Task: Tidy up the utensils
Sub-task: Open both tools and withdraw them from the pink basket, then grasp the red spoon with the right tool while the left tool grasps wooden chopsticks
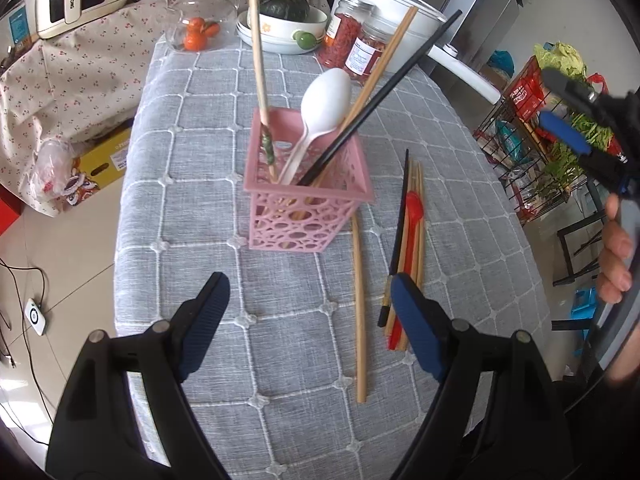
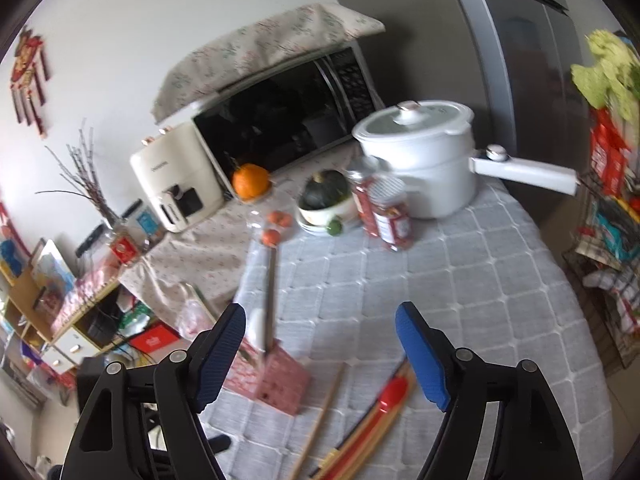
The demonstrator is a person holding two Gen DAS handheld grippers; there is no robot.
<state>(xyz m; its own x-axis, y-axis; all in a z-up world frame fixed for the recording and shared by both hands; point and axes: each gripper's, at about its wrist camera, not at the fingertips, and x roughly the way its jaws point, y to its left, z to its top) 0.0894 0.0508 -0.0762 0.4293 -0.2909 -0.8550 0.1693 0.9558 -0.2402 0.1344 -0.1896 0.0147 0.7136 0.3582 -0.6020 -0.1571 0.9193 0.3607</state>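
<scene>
Partway through filling the pink holder (image 1: 308,200); both grippers empty.

Left gripper (image 1: 308,320) and right gripper (image 2: 320,344) hang with jaws apart; loose chopsticks (image 1: 360,304) and red spoon (image 1: 414,216) lie right of the holder, so probably one gets pinched next.

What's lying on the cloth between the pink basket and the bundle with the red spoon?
One loose wooden chopstick, running lengthwise on the tablecloth, between the pink basket and the red spoon bundle. Left wrist view shows it clearly.
</scene>
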